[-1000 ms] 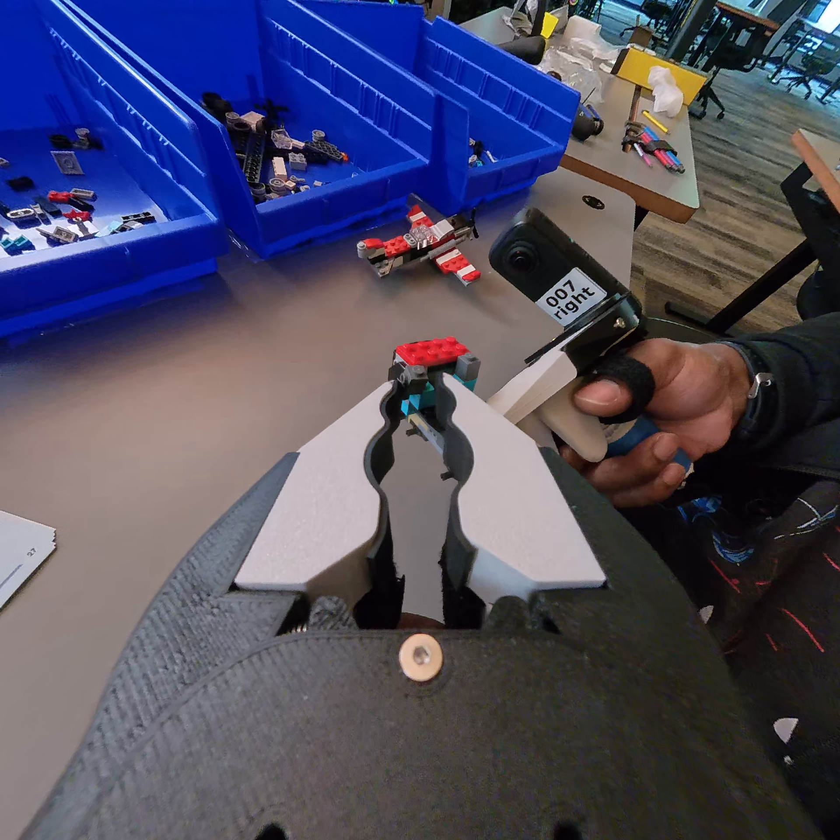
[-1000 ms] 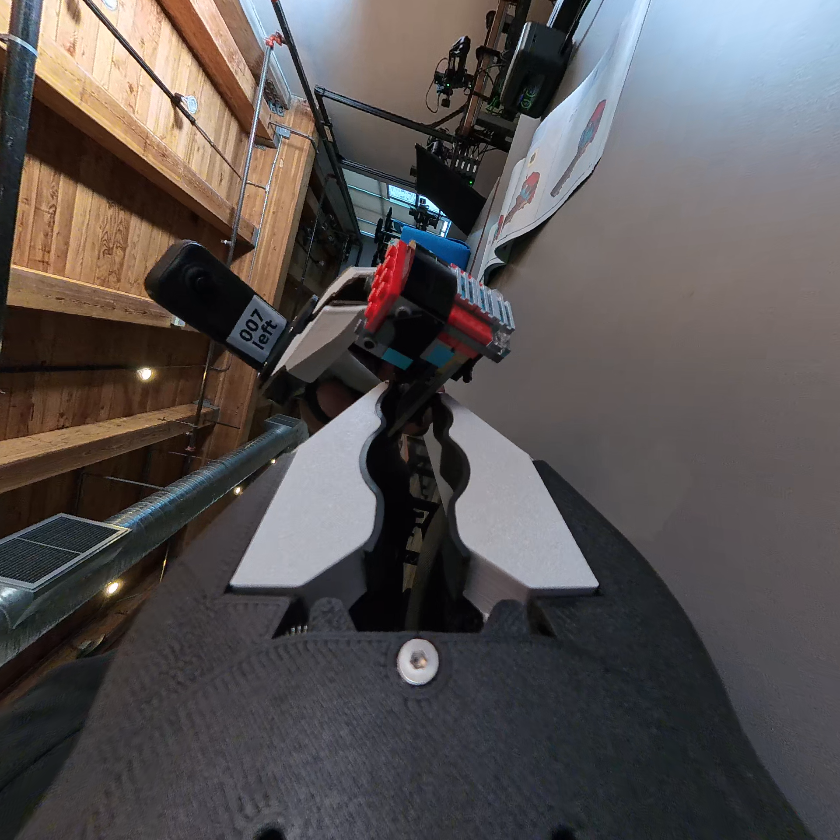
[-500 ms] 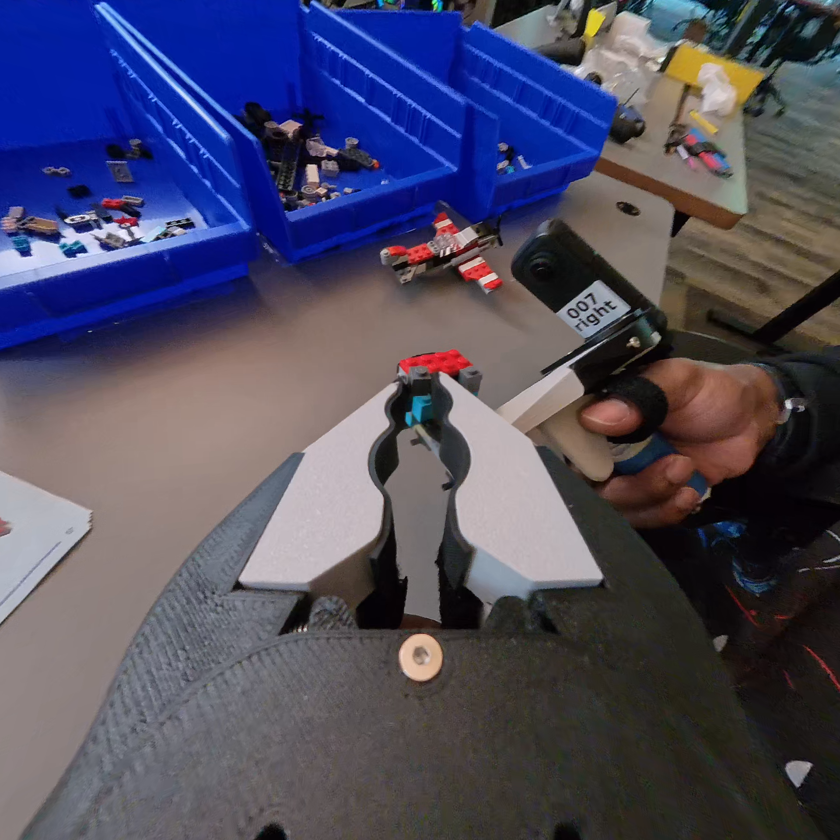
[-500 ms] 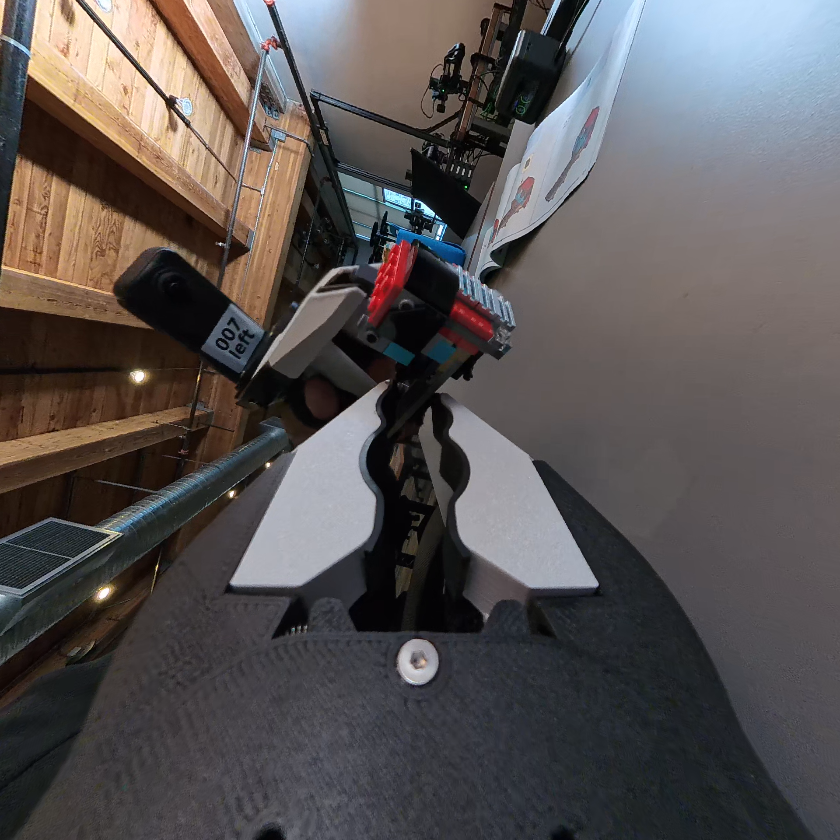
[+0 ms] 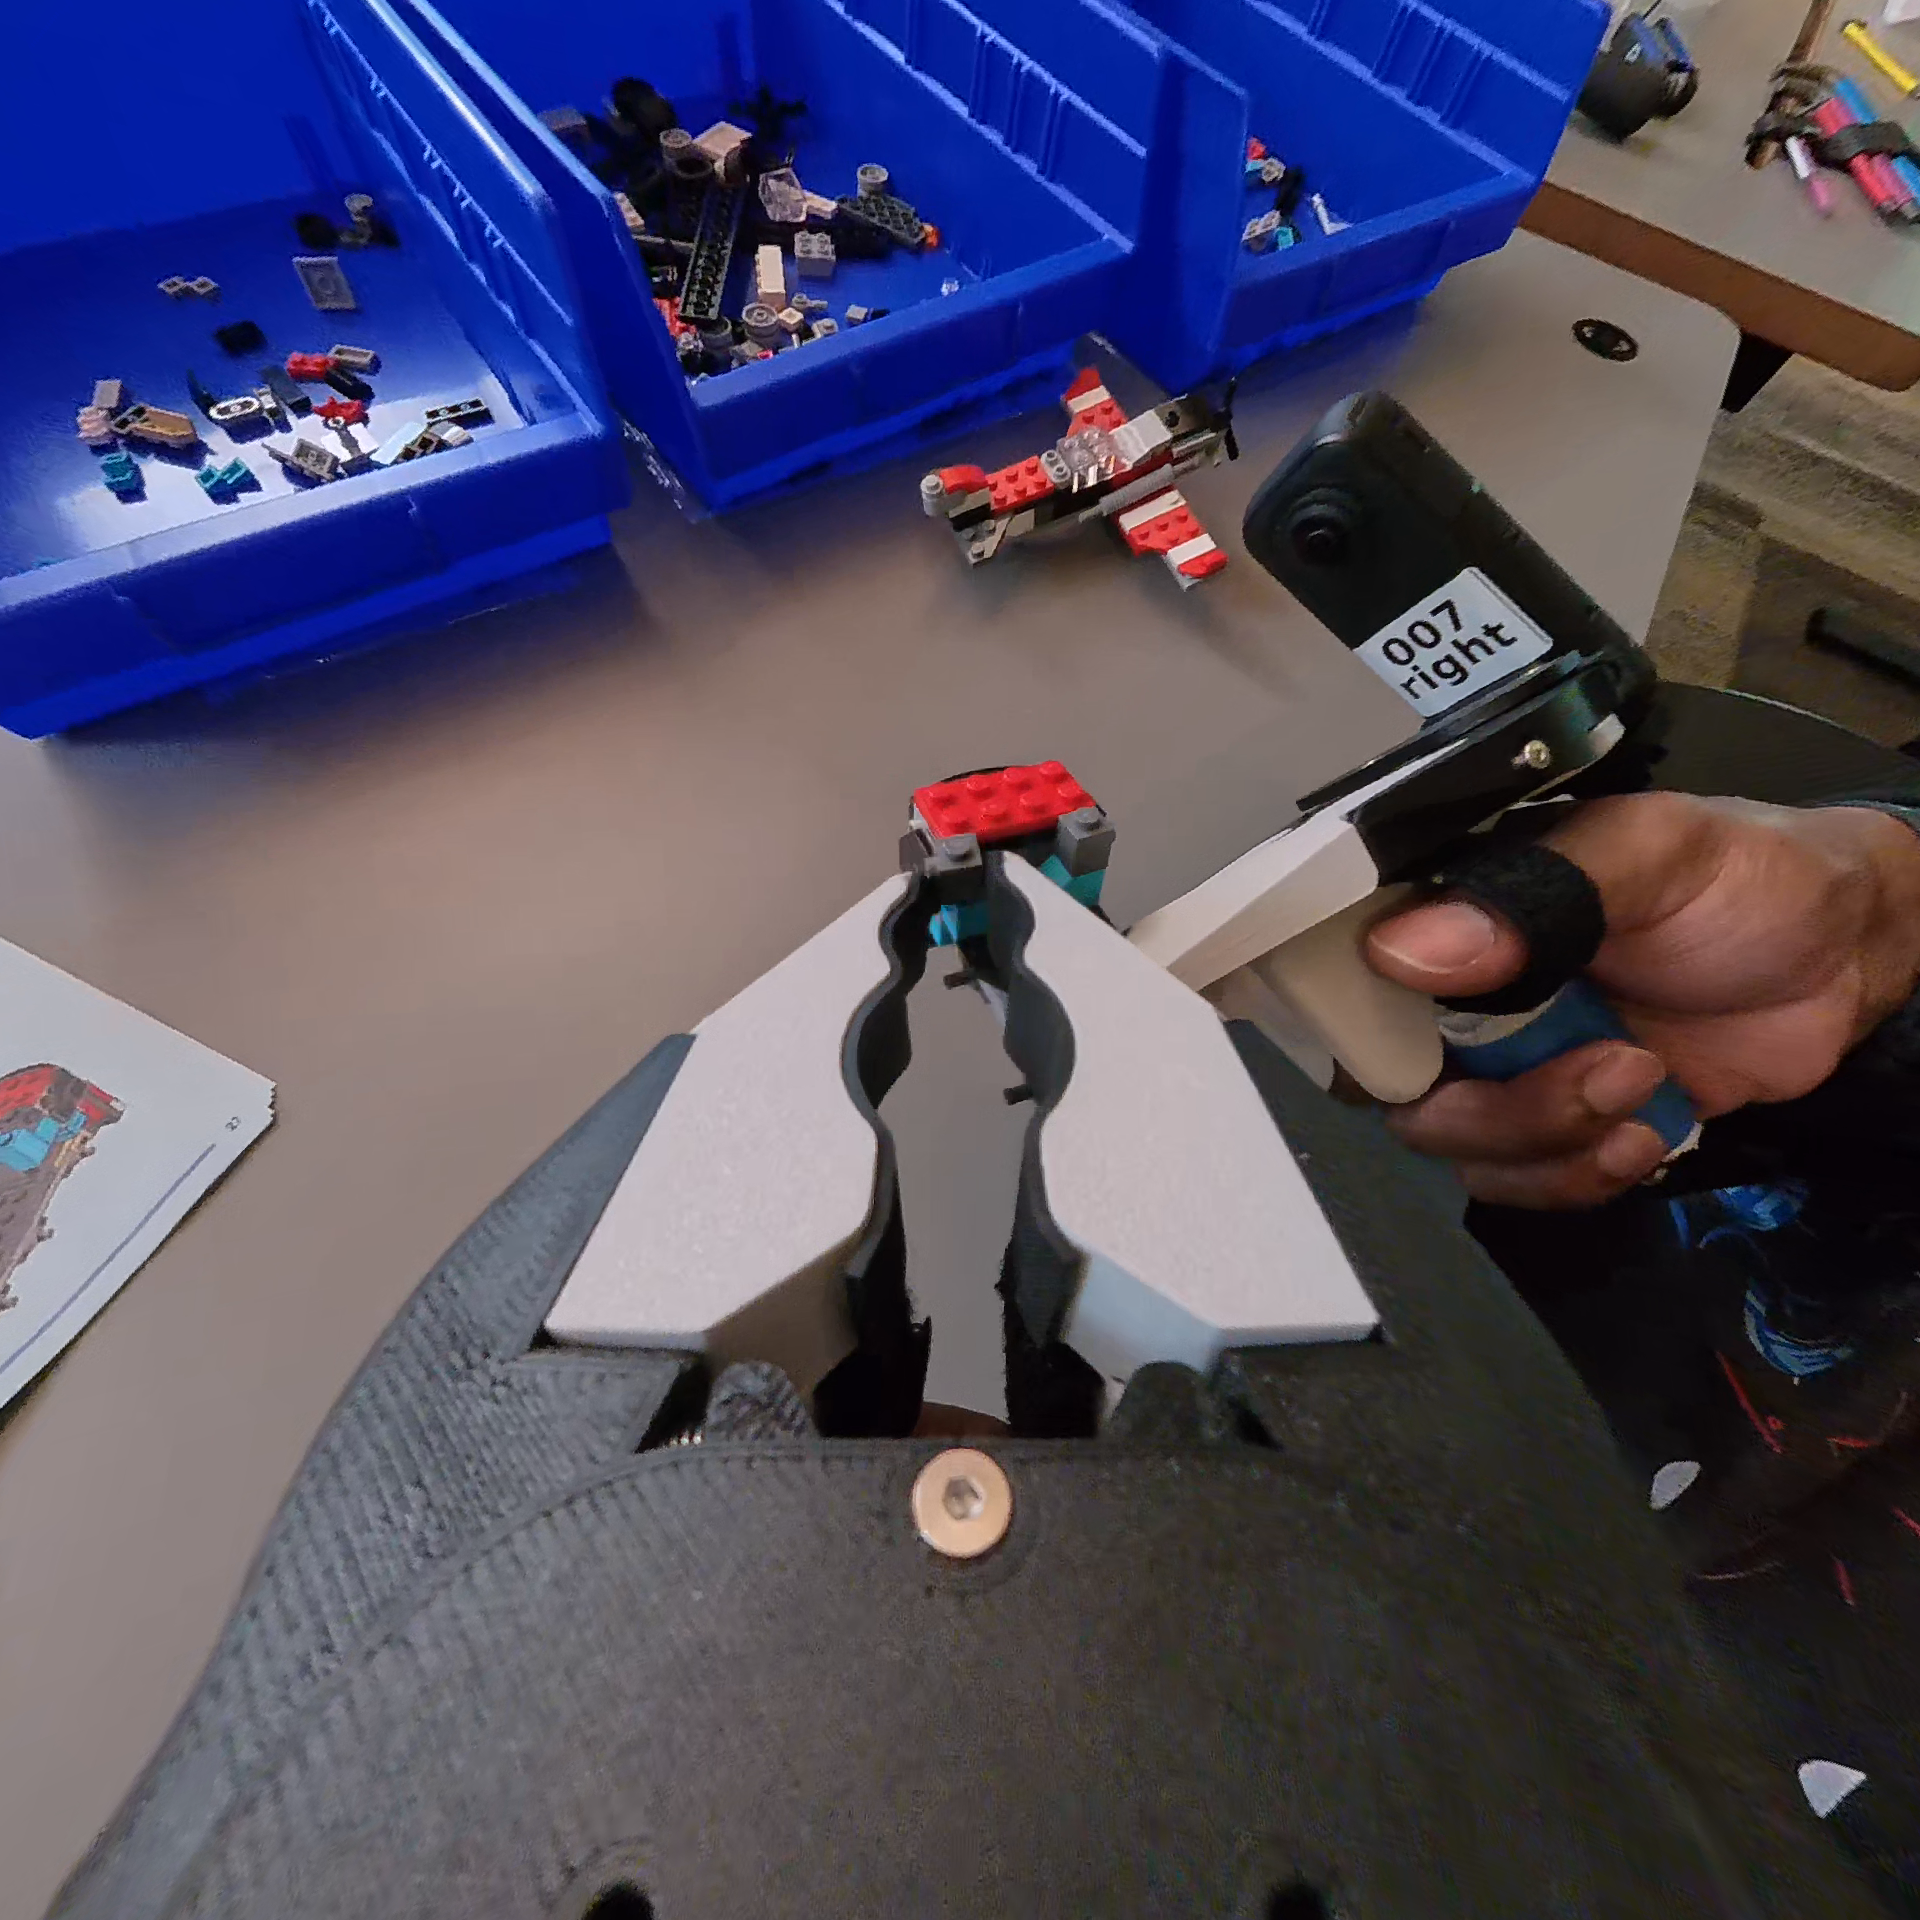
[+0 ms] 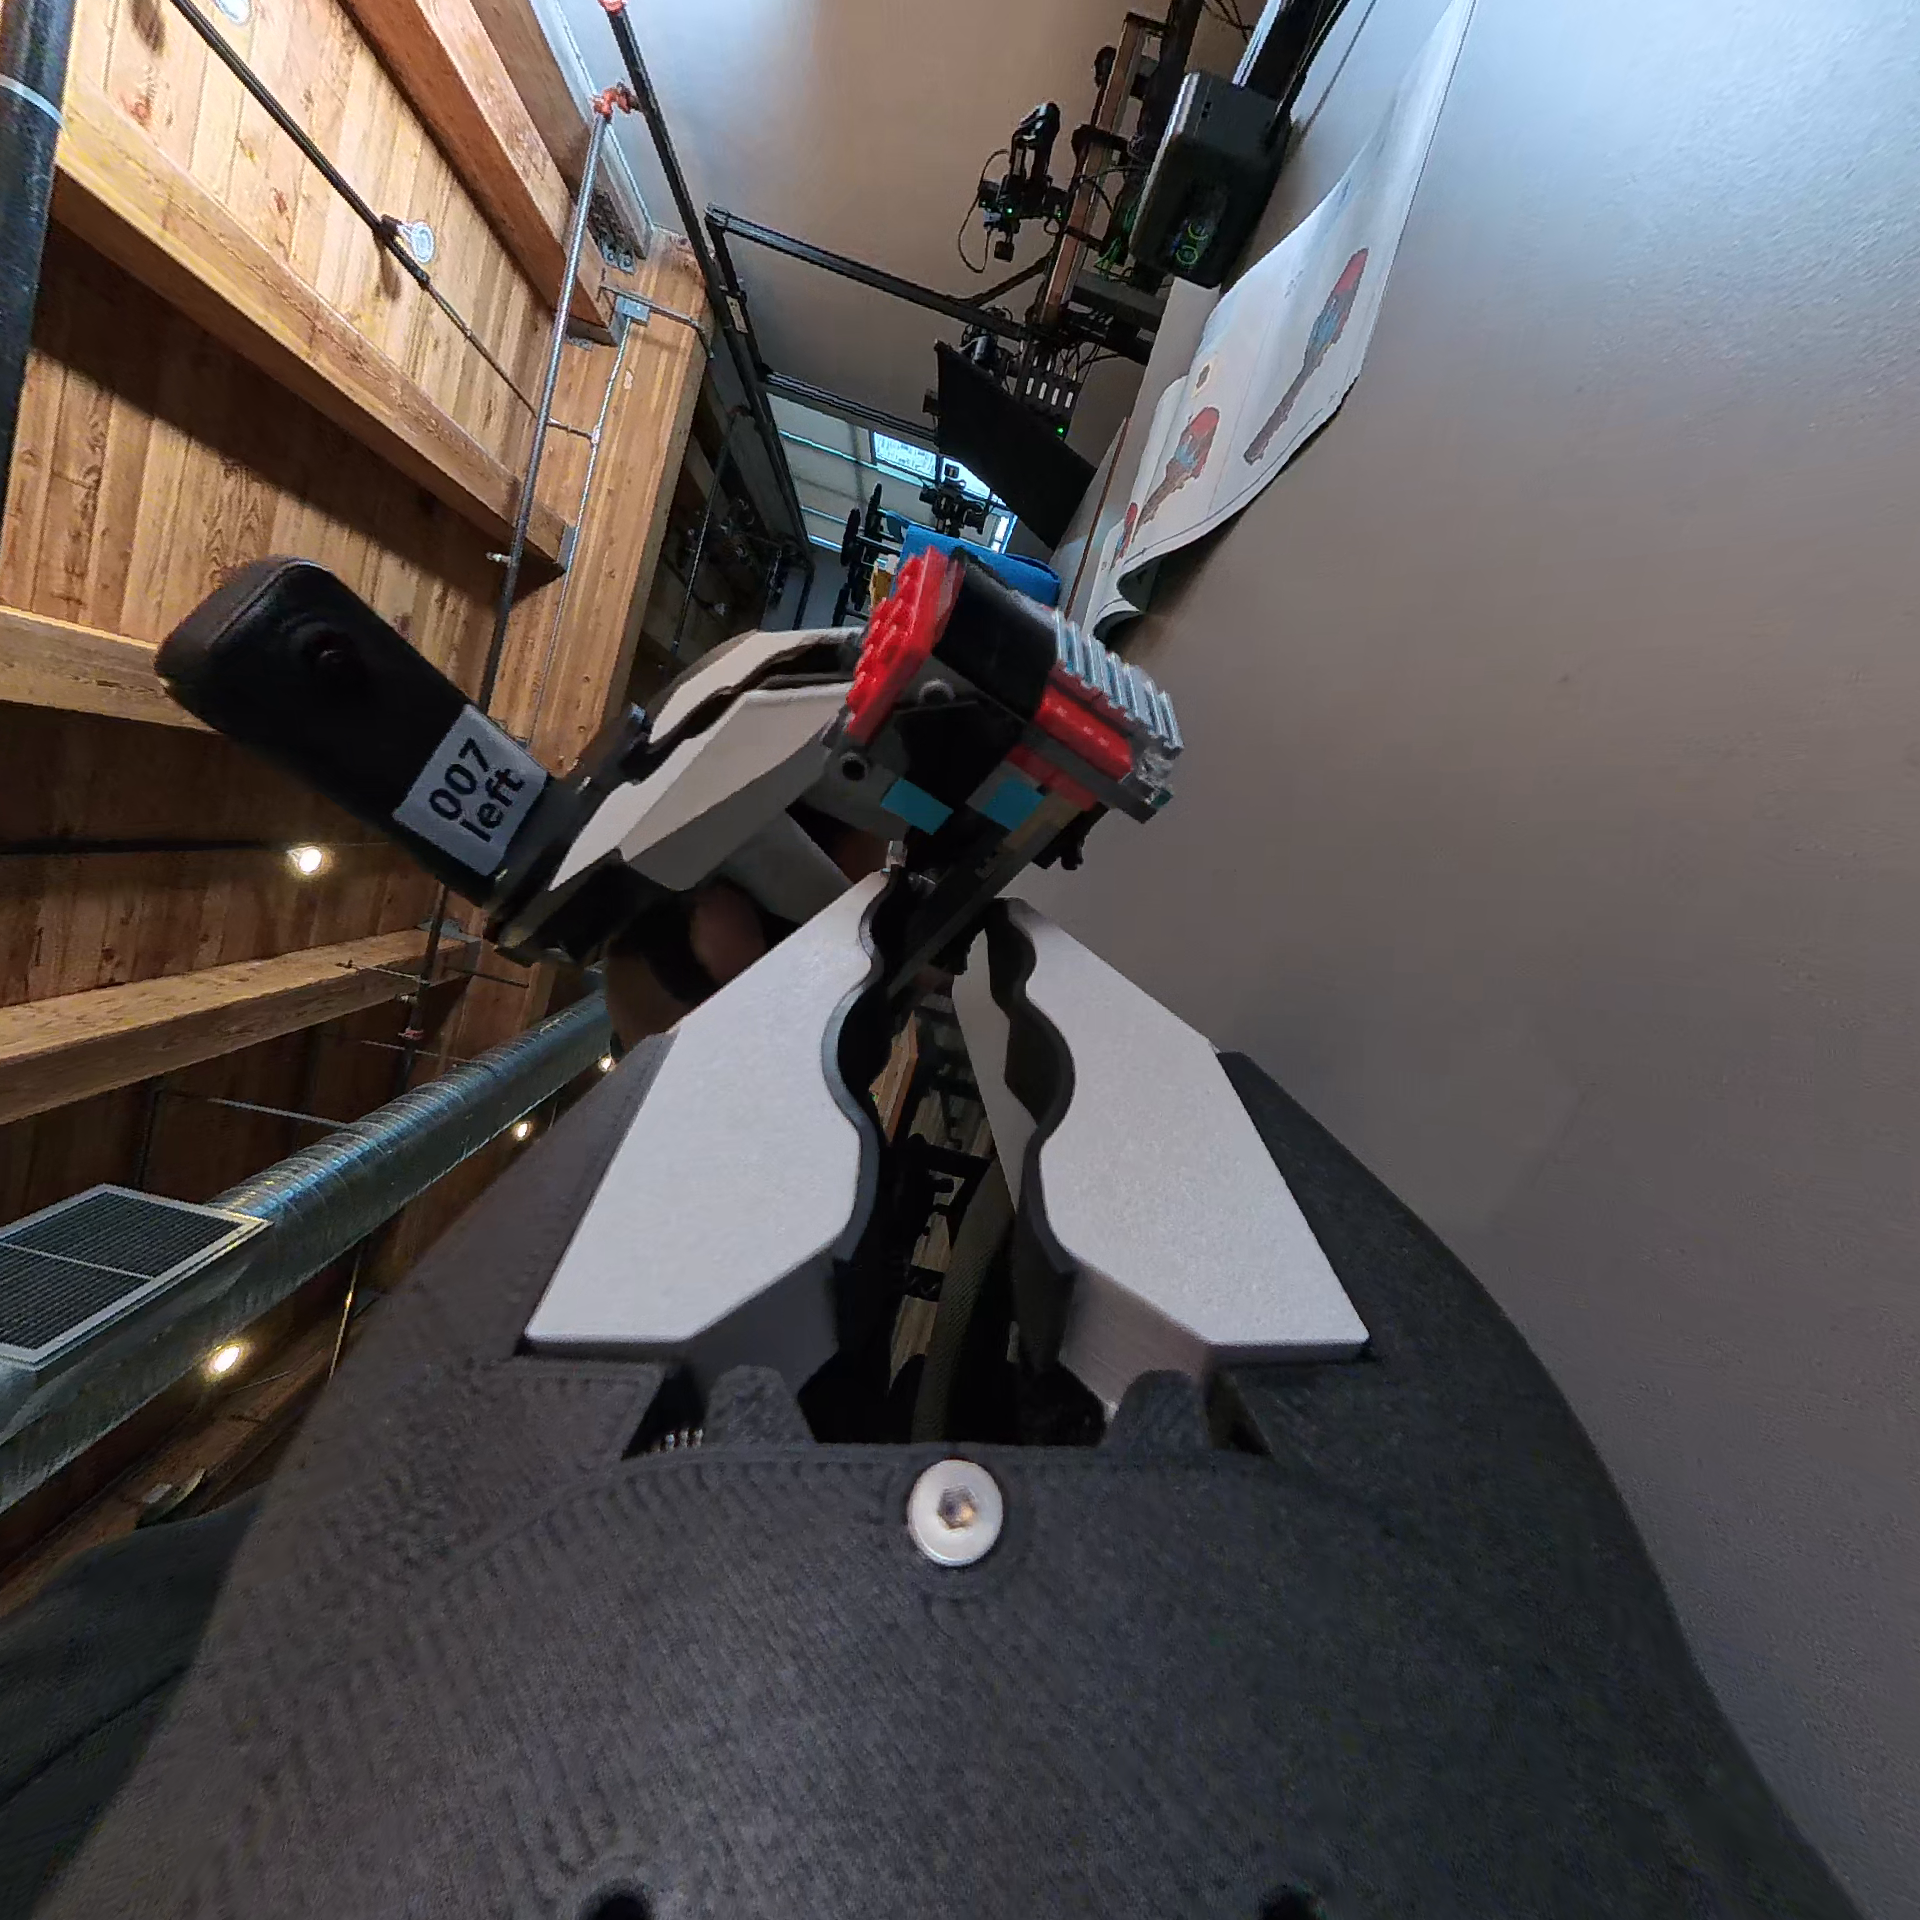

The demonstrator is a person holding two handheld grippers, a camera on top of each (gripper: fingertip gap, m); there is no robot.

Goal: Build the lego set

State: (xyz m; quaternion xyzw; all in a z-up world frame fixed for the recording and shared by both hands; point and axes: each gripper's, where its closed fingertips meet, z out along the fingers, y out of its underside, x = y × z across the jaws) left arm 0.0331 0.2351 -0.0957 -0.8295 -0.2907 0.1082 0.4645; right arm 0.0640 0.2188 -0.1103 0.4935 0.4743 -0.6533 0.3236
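Lego sub-build (image 5: 1006, 844) sits above the desk (image 5: 436, 935), pinched by left hand-held gripper (image 5: 961, 894), while right hand-held gripper (image 6: 935, 914) clamps its thin black bar. I'd steady both and press straight.

A big grey table (image 5: 520, 831) fills the middle of the left wrist view. Near its far right corner sits a small round black cap (image 5: 1604, 339). At the upper right stands another table (image 5: 1683, 239) with a brown edge. On it lie pink and blue pens (image 5: 1860, 166) and a dark round thing (image 5: 1642, 73).

The right wrist view is tipped on its side. Wooden planks (image 6: 260, 416) fill the upper left. A shiny silver pipe (image 6: 312, 1236) runs across the lower left, with small bright lights (image 6: 305, 859) near it. At the top sit a black box (image 6: 1205, 187) and a dark screen (image 6: 997, 436).
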